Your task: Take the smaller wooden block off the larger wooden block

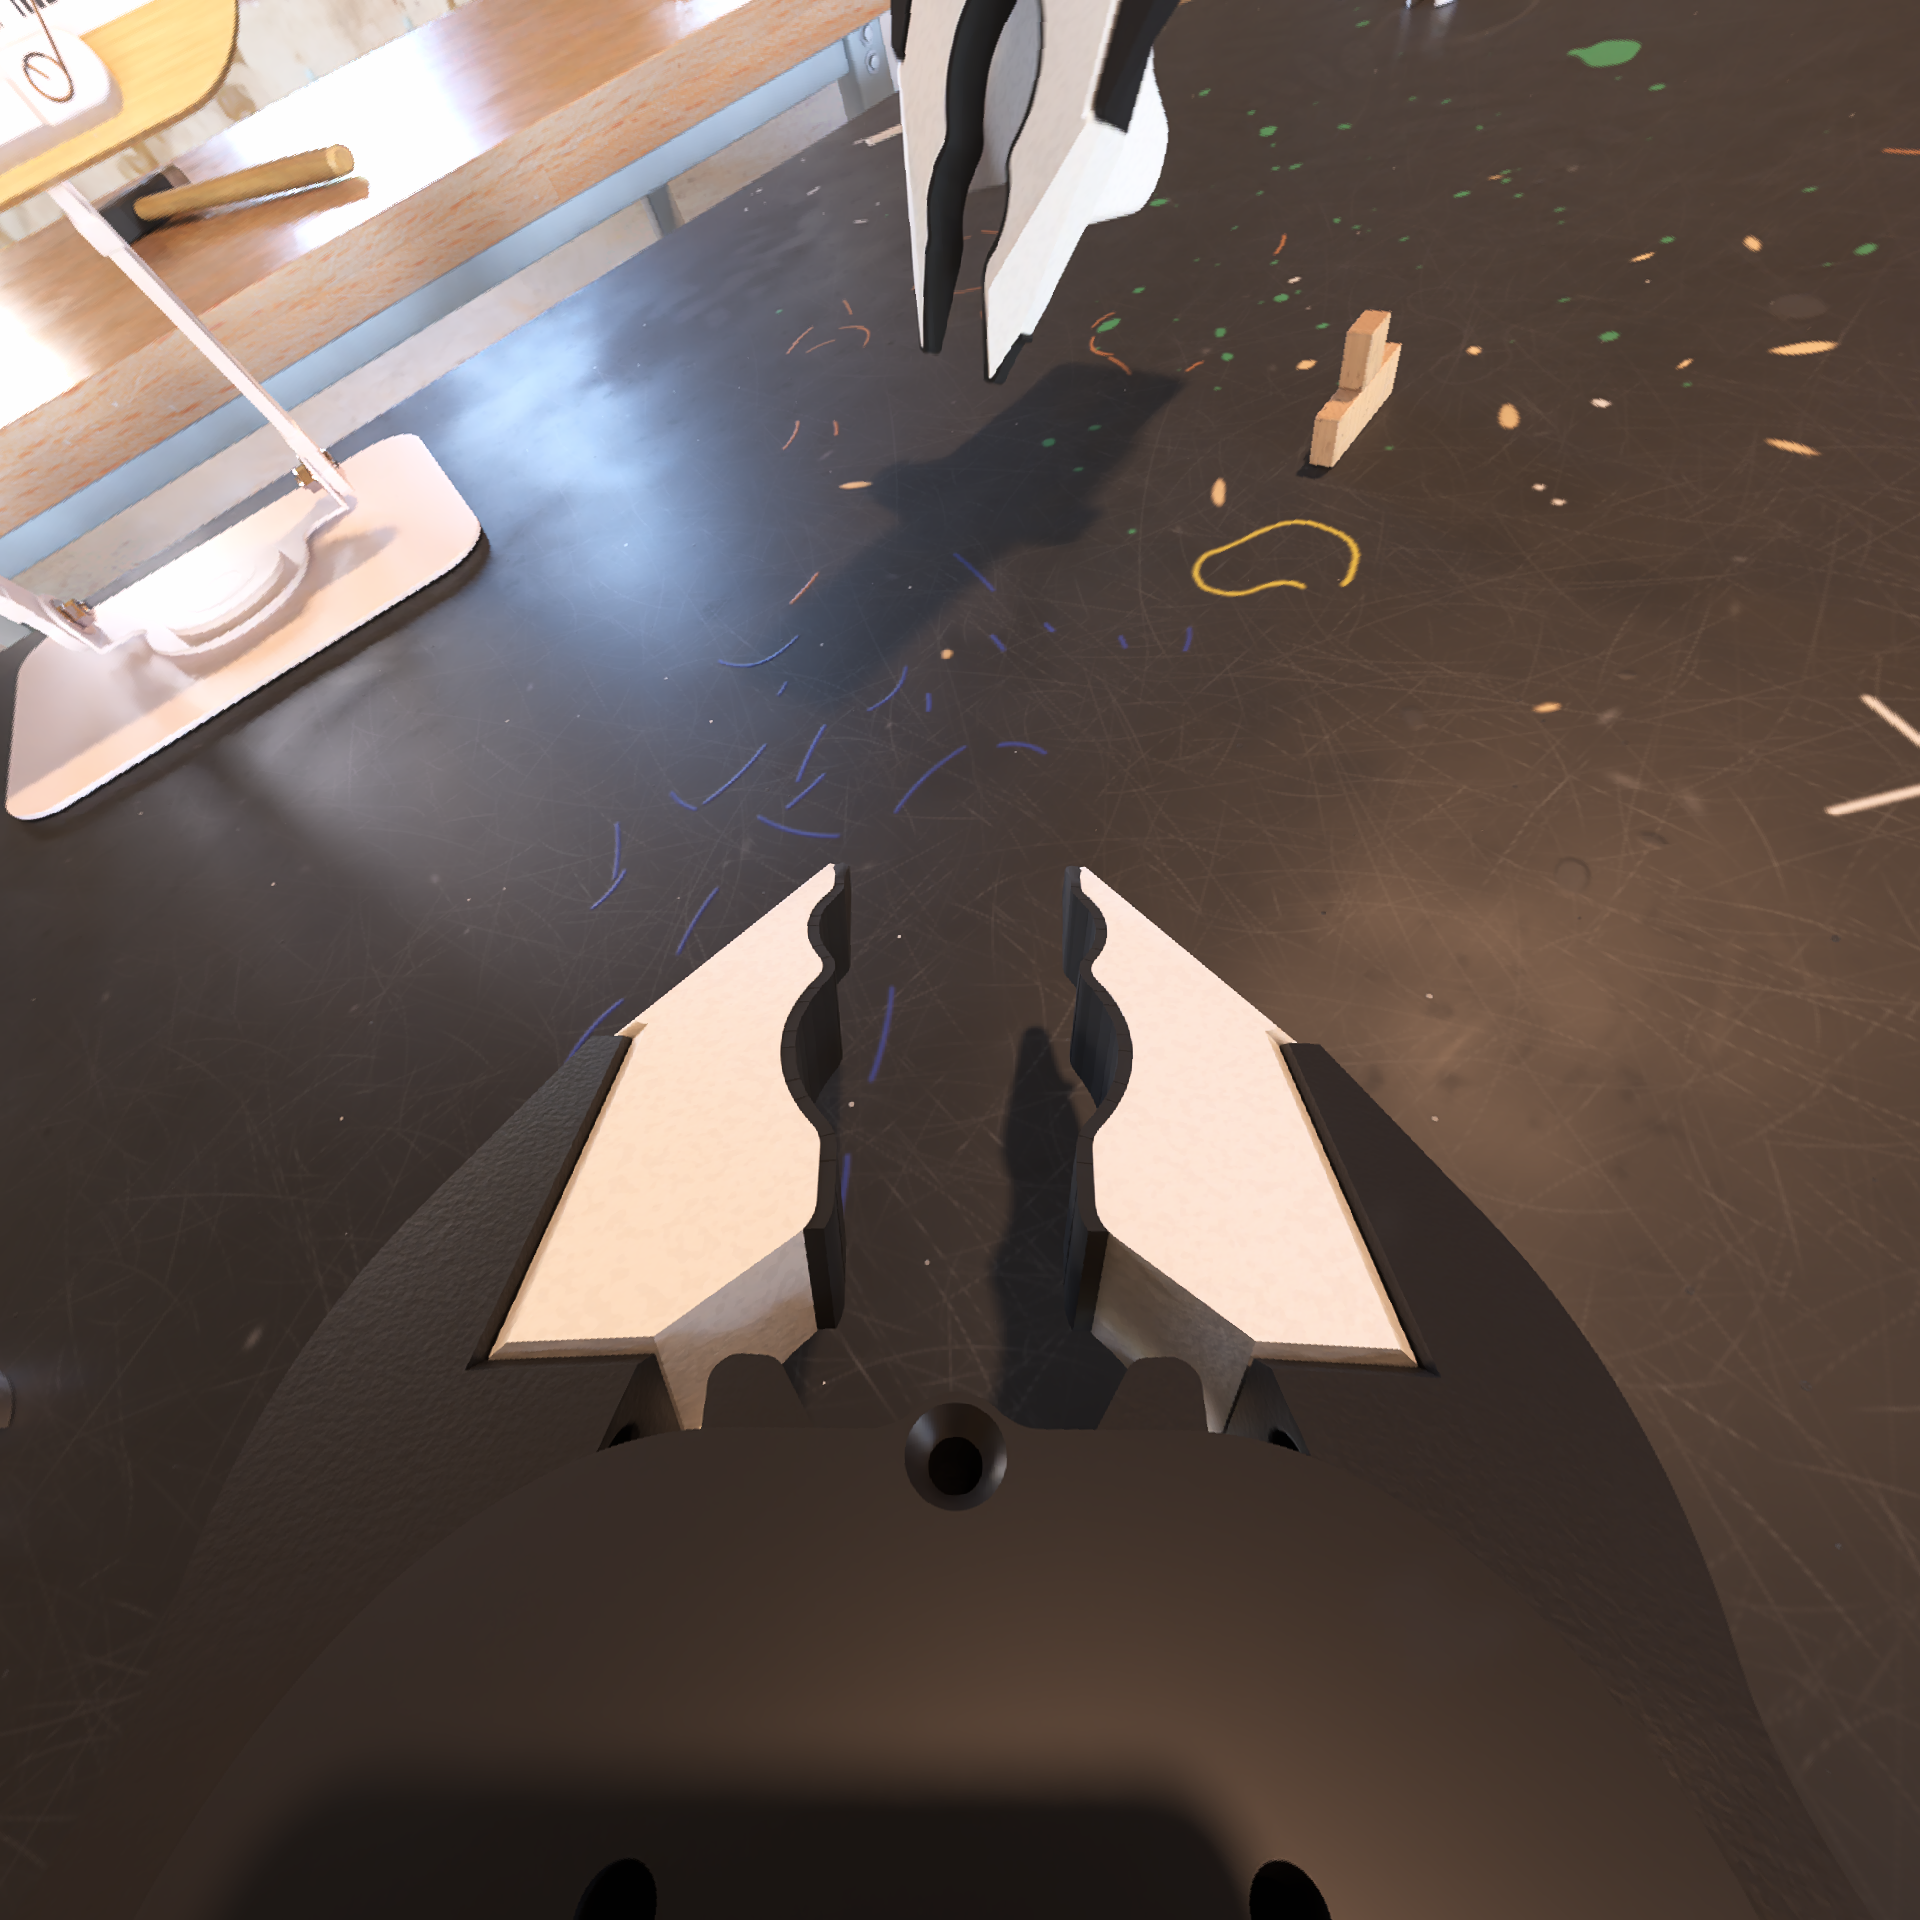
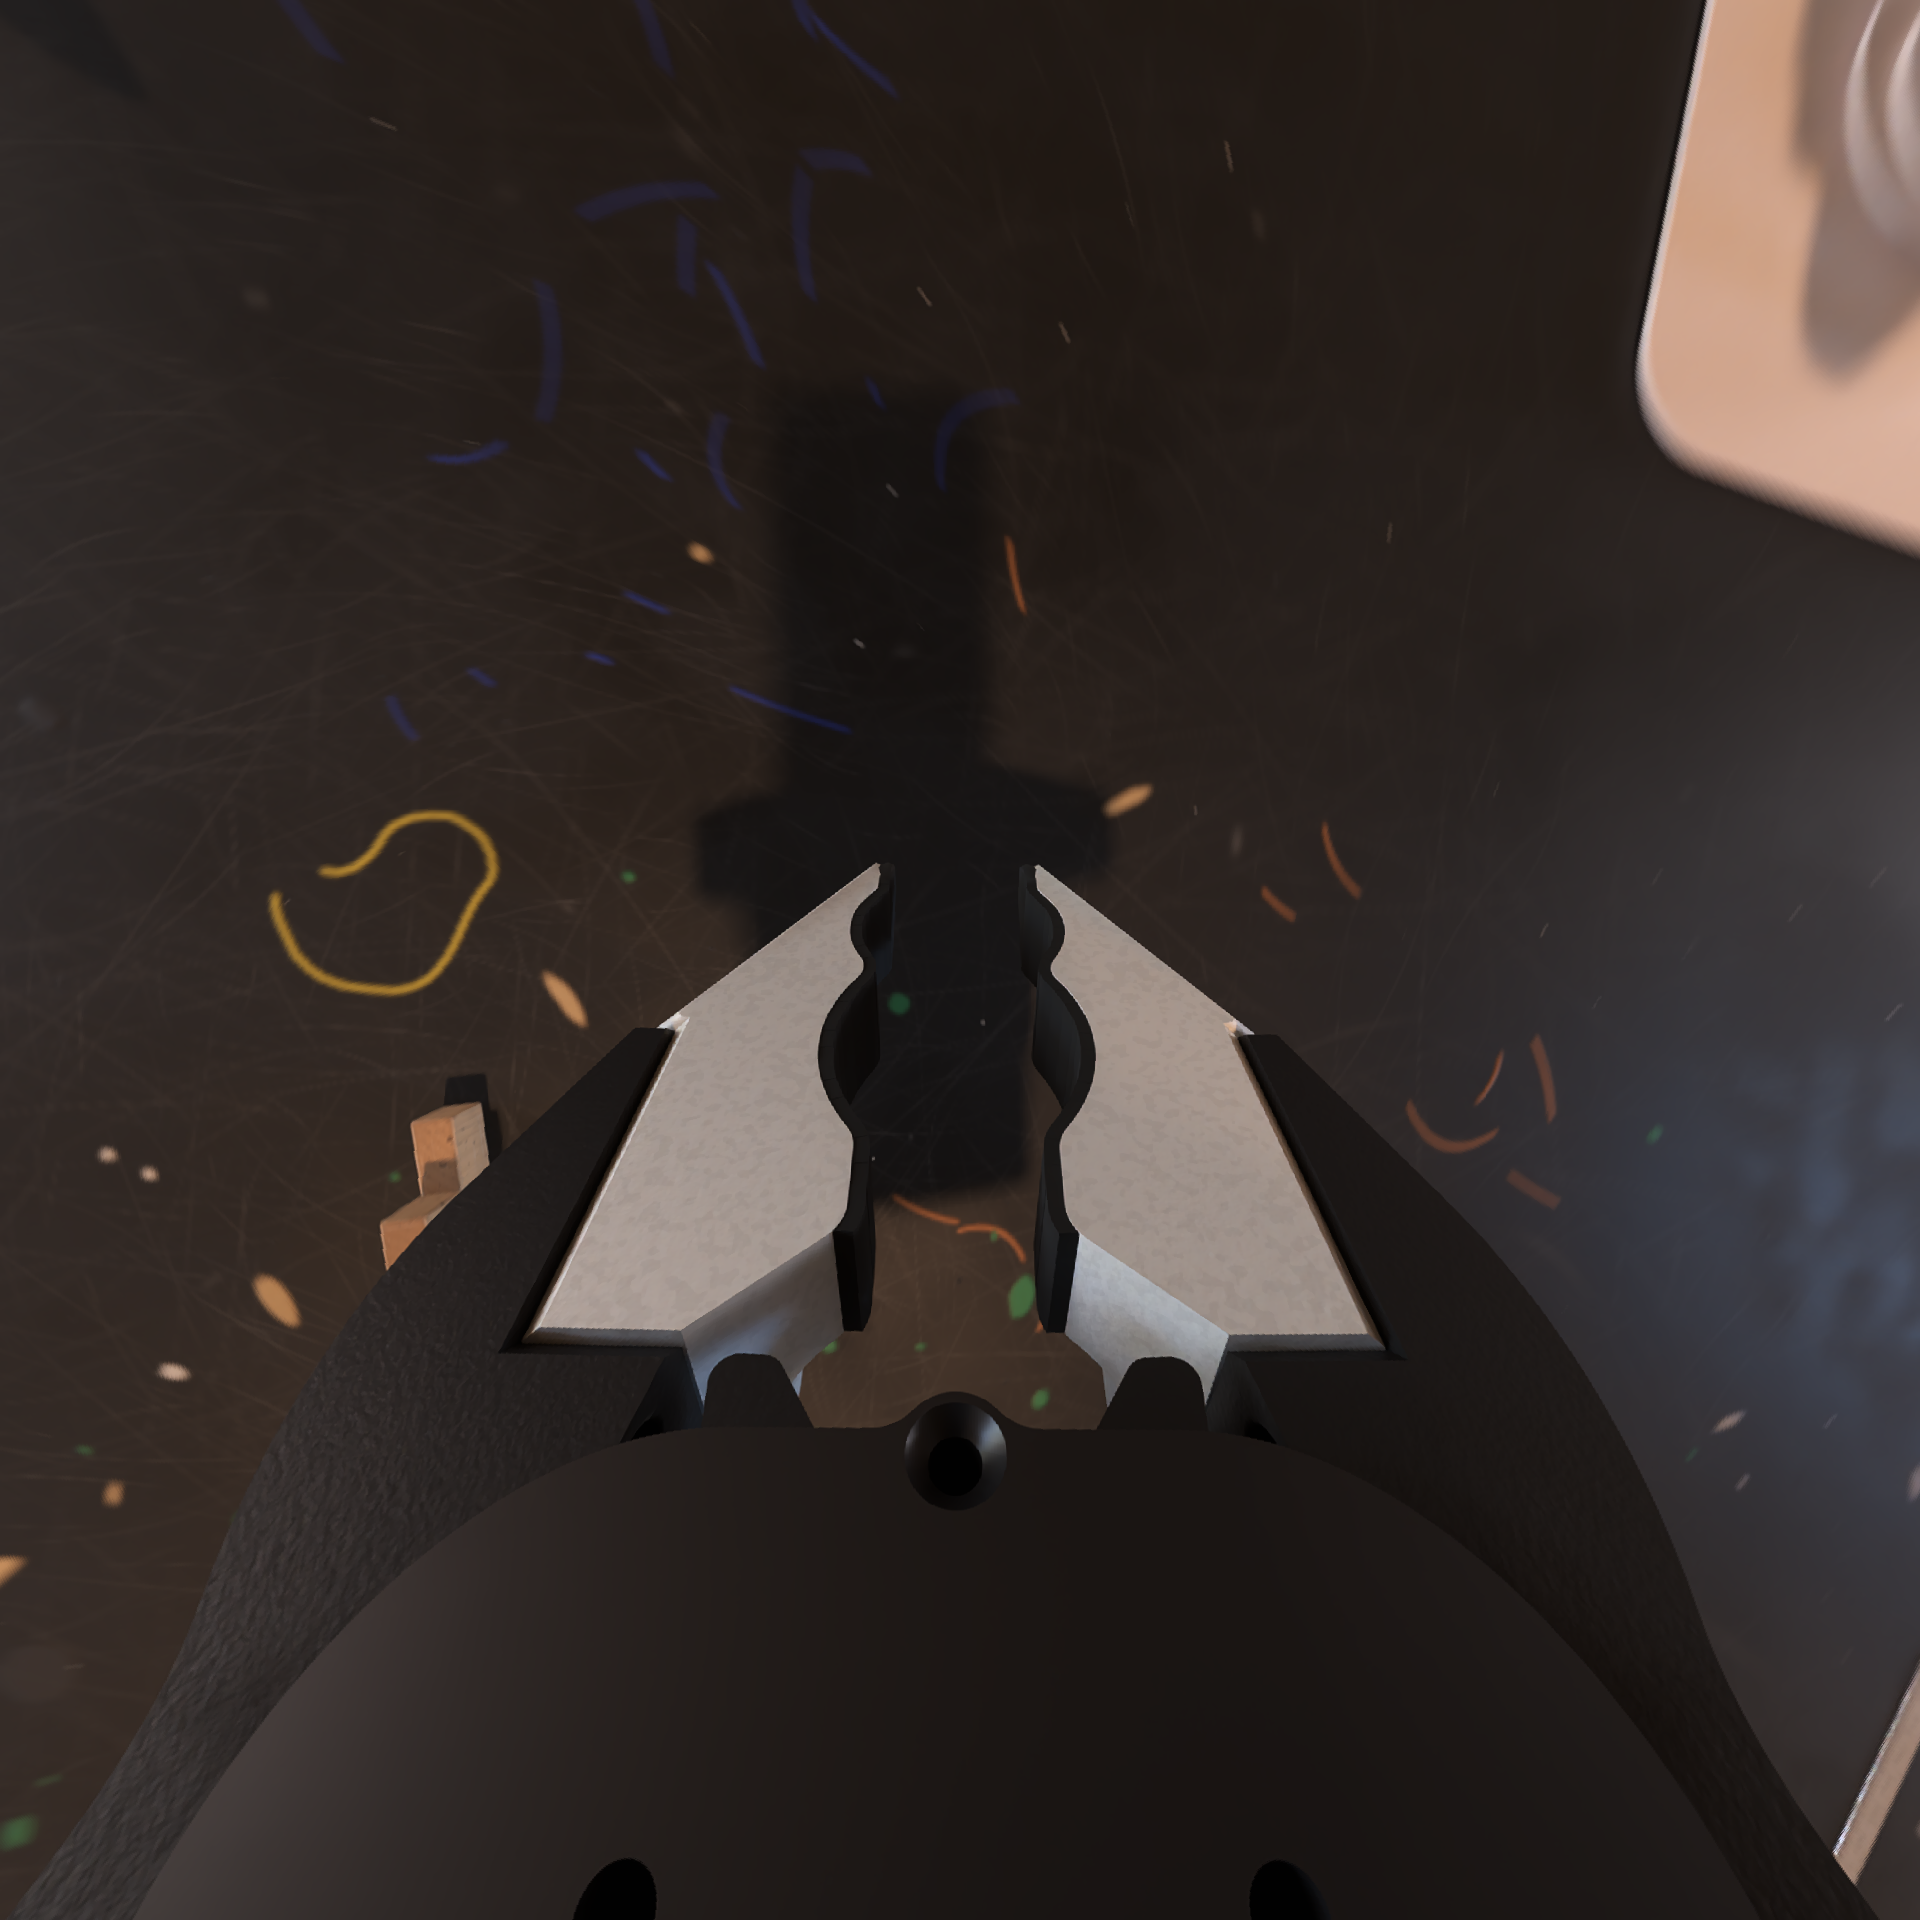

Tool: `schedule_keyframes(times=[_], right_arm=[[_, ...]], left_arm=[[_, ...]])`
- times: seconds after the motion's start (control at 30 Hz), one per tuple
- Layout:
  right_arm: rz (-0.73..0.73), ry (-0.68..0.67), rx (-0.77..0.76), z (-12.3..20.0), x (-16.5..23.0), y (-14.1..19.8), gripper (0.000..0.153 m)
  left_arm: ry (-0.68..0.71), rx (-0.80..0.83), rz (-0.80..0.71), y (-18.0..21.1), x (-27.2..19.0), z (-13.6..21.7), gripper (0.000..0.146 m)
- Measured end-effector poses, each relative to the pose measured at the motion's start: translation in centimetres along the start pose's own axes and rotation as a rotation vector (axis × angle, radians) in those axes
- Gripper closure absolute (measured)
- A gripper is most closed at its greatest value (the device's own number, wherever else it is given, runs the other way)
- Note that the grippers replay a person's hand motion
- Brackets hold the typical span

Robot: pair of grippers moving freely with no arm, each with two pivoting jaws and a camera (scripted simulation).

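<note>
The larger wooden block (image 1: 1351, 410) is a pale, unpainted slab lying flat on the dark, paint-flecked worktop (image 1: 1455, 935), its long side running away from the left wrist camera. The smaller wooden block (image 1: 1369, 335), of the same light wood, sits on top of it toward the far end, so the two together make a stepped shape. In the right wrist view only a part of the pair shows, at the left edge.
</note>
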State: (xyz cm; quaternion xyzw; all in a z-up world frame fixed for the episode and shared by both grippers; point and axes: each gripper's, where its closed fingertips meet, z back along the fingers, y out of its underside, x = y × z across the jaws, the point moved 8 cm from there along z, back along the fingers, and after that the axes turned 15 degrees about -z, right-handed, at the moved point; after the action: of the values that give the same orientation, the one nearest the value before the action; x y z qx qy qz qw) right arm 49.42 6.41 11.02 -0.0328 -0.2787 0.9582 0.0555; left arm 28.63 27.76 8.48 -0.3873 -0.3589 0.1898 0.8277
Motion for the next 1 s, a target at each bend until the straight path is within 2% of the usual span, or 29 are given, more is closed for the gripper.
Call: schedule_keyframes(times=[0.13, 0.27, 0.4, 0.53, 0.67, 0.77, 0.8, 0.87, 1.0], right_arm=[[-0.178, 0.042, 0.197, -1.2, -0.8, -0.1, 0.131], [-0.305, 0.038, 0.255, -0.2, 0.1, 0.2, 0.137], [-0.512, 0.002, 0.228, -0.5, 0.3, 0.9, 0.131], [-0.473, 0.072, 0.255, -0.9, -0.7, 1.4, 0.138], [-0.292, 0.148, 0.28, -1.5, -2.2, 0.7, 0.142], [-0.079, 0.216, 0.274, -2.1, -3.6, -0.1, 0.146], [-0.042, 0.199, 0.259, -2.2, -3.9, -0.3, 0.146], [-0.093, 0.192, 0.192, -1.3, -4.4, -0.9, 0.142], [-0.416, 0.131, 0.14, 0.0, -4.1, -0.5, 0.12]], left_arm=[[-0.004, 0.0, 0.003, 0.2, 0.1, 0.3, 0.105], [-0.008, -0.013, 0.018, 0.4, 0.4, 0.6, 0.106], [-0.002, -0.027, 0.041, 0.5, 0.7, 0.7, 0.106], [-0.007, -0.032, 0.042, 0.7, 0.8, 1.0, 0.106], [-0.015, -0.034, 0.039, 0.7, 0.9, 1.3, 0.106], [-0.015, -0.035, 0.032, 0.6, 0.9, 1.3, 0.106], [-0.015, -0.034, 0.024, 0.6, 0.9, 1.3, 0.106], [-0.019, -0.026, 0.012, 0.6, 0.8, 1.3, 0.106], [-0.019, -0.033, 0.025, 0.7, 1.0, 1.2, 0.106]])
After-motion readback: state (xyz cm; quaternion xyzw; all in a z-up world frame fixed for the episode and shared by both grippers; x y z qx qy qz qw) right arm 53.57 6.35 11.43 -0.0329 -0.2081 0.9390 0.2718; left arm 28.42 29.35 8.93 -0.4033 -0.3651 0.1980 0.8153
